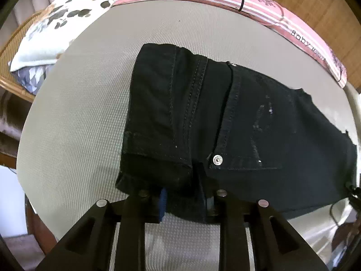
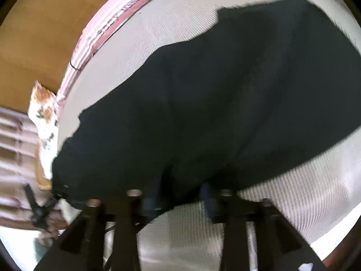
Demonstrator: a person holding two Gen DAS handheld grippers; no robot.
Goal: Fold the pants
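Left gripper [image 1: 183, 203] sits spread at the near hem of the folded black pants [image 1: 225, 122], which lie on the grey mat [image 1: 79, 113] below the pink striped pillow [image 1: 259, 6]; right gripper [image 2: 179, 199] looks spread over that hem too, though blurred.

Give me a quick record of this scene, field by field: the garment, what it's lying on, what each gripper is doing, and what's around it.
garment: black pants, partly folded, silver button showing
surface: grey textured mat
left gripper: open, fingers at the near edge of the pants
right gripper: open, at the fabric edge; view blurred
surroundings: pink striped cloth, floral pillow
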